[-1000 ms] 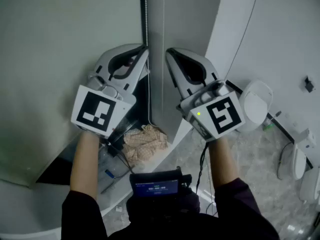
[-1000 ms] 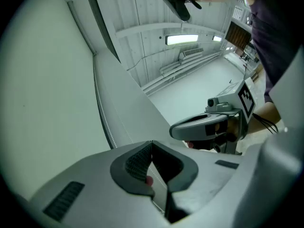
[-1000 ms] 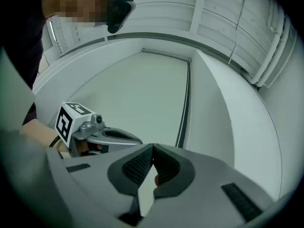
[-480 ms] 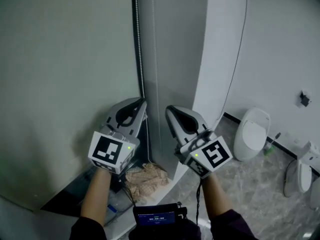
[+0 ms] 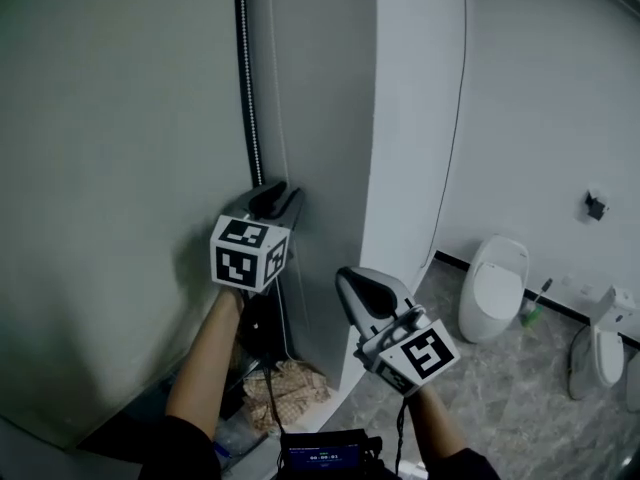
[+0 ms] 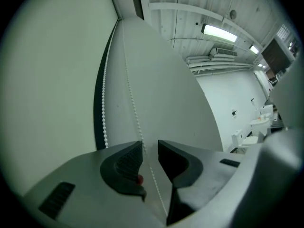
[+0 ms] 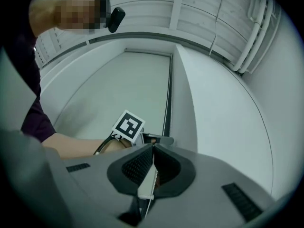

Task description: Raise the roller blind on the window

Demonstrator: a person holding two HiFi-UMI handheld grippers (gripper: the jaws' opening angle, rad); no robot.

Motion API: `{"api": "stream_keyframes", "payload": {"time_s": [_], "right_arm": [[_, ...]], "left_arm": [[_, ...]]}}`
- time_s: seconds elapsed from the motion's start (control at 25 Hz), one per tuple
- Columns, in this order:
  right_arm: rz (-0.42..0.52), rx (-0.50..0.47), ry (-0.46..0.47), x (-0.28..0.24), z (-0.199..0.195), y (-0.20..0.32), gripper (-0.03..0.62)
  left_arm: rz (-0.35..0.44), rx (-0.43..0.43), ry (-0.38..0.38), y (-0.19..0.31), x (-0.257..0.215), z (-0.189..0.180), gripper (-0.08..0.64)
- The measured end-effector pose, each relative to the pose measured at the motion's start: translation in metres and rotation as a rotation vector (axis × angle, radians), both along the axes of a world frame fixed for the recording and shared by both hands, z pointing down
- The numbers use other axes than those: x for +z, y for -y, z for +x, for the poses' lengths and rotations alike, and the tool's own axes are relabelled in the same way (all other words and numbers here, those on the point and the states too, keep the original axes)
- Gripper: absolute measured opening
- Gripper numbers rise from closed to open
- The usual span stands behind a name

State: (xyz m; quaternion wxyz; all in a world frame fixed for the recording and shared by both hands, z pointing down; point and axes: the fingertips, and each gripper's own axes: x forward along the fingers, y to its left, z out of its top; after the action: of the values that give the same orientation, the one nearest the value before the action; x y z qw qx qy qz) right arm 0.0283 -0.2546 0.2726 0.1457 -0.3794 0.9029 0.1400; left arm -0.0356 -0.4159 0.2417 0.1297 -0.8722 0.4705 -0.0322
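The grey-green roller blind (image 5: 110, 168) fills the left of the head view, and its bead chain (image 5: 246, 88) hangs along its right edge. My left gripper (image 5: 285, 193) is held high at the chain. In the left gripper view its jaws (image 6: 149, 144) are opening, and one chain strand (image 6: 128, 80) runs through the gap without the pads pressing on it. My right gripper (image 5: 345, 273) is lower and to the right. Seen in the right gripper view it (image 7: 153, 147) is shut, with a thin white strand of the chain pinched between the pads.
A white wall pillar (image 5: 415, 118) stands just right of the chain. On the floor below lies a crumpled cloth (image 5: 290, 388). A toilet (image 5: 493, 286) with a brush (image 5: 533, 308) and another white fixture (image 5: 600, 353) stand at the right.
My left gripper has climbed up the chain and its jaws have parted. The right gripper now sits lower than the left. The head view has tilted upward.
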Motion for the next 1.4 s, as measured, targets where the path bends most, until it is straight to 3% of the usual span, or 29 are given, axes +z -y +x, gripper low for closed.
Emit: {"api": "stream_keyframes", "payload": {"time_s": [0.24,0.76,1.0,1.2,1.32,1.4], "right_arm": [[-0.009,0.016,0.018,0.008,0.011,0.002,0.011],[-0.040,-0.015,0.017,0.016,0.002,0.016,0.011],[-0.021,-0.033,0.061,0.011,0.001,0.016,0.011],[-0.049,-0.050,0.042,0.023,-0.008,0.023,0.011],[-0.073,-0.157,0.109,0.016,-0.024,0.021,0.011],[-0.142,-0.373,0.211,-0.012,-0.039,0.015,0.011]], "left_arm": [[0.056,-0.041,-0.045,0.004,-0.017,-0.005,0.058],[-0.005,-0.001,-0.056,0.016,-0.012,-0.006,0.023],[0.035,0.075,-0.101,-0.031,-0.005,-0.012,0.020],[0.065,0.148,-0.240,-0.102,-0.002,-0.032,0.020],[0.083,0.140,-0.249,-0.130,-0.003,-0.047,0.020],[0.088,0.135,-0.240,-0.138,-0.008,-0.051,0.020]]}}
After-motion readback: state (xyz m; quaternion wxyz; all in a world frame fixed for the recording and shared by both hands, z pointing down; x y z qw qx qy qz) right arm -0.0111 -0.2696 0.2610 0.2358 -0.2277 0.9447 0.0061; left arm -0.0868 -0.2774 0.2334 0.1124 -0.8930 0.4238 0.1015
